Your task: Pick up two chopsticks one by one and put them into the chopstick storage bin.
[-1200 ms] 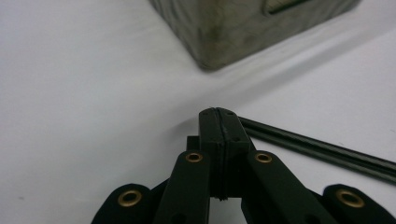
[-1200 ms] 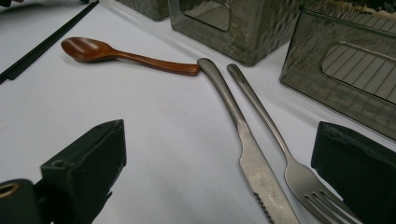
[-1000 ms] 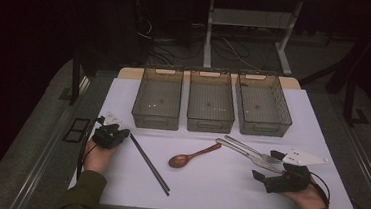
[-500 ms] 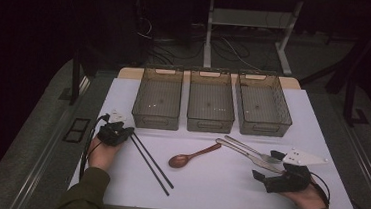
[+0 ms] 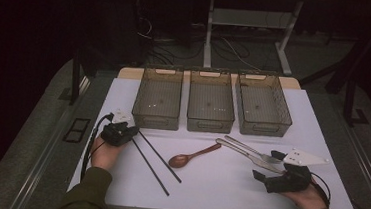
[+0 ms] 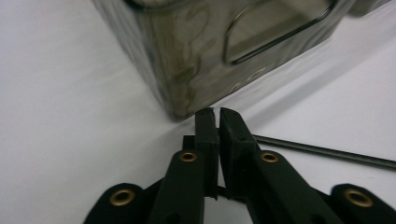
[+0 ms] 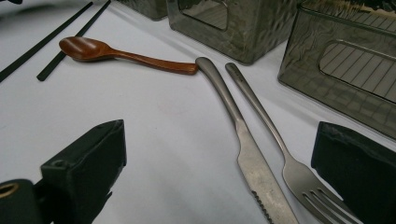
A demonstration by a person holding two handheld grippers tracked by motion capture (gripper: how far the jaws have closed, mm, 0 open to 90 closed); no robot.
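Two black chopsticks [image 5: 159,156] lie slanted on the white table [image 5: 217,187], a little apart, with one [image 6: 327,151] running off right of my left gripper's jaws. My left gripper [image 5: 132,131] [image 6: 217,116] sits at their upper ends by the corner of the left bin [image 6: 196,56]. Its jaws have just been opening and stand a thin slit apart, with nothing clearly pinched. A brown wooden spoon [image 5: 189,156] [image 7: 116,53] lies mid-table. My right gripper [image 5: 268,166] [image 7: 219,186] is wide open, its jaws astride the knife [image 7: 243,135] and fork [image 7: 271,126].
Three smoky clear bins [image 5: 155,121] [image 5: 210,125] [image 5: 264,127] stand side by side at the back of the table, all without contents. Dark floor, cables and a stand lie beyond. The table's front edge runs just above both sleeves.
The left hand shifted slightly right toward the bin corner. The chopsticks, which lay together as one line, now lie spread as two. The right hand has stayed put.
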